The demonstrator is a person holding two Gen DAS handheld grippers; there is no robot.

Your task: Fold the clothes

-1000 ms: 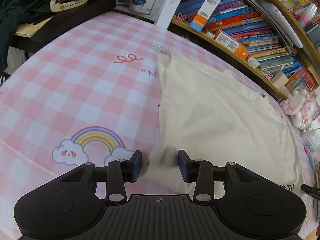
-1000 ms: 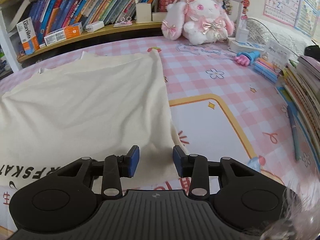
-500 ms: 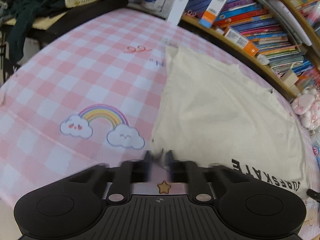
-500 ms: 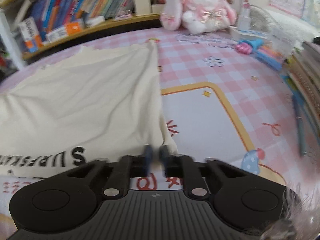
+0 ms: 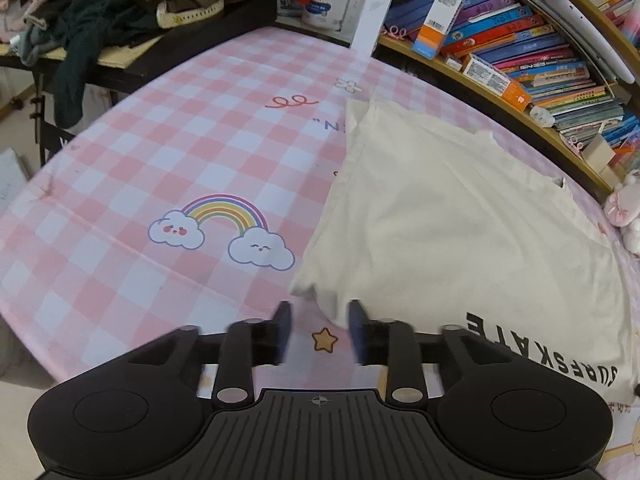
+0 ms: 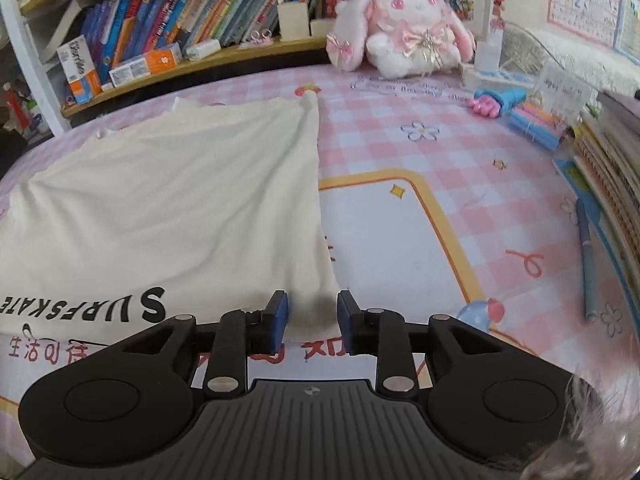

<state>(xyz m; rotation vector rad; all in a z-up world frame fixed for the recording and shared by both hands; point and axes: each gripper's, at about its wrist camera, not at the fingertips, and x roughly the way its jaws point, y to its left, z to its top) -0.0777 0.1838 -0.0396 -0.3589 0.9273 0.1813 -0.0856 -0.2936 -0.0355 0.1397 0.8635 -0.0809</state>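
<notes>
A cream T-shirt lies folded flat on the pink checked tablecloth, with black "SURFSKATE" lettering along its near edge. My left gripper hovers at the shirt's near left corner. Its jaws are opening and blurred, and the corner's tip lies between them untouched. In the right wrist view the same shirt fills the left half. My right gripper is at the near right corner. Its jaws are also opening, with the fabric edge lying loose between the blue pads.
A shelf of books curves along the table's far side. A pink plush rabbit sits at the back. Stacked books and a pen line the right edge. Dark clothes are heaped on a side table to the left.
Both grippers closed on the shirt's near corners half a second ago and have since opened. Both hands drew back toward the near edge, bringing the lettering into view.
</notes>
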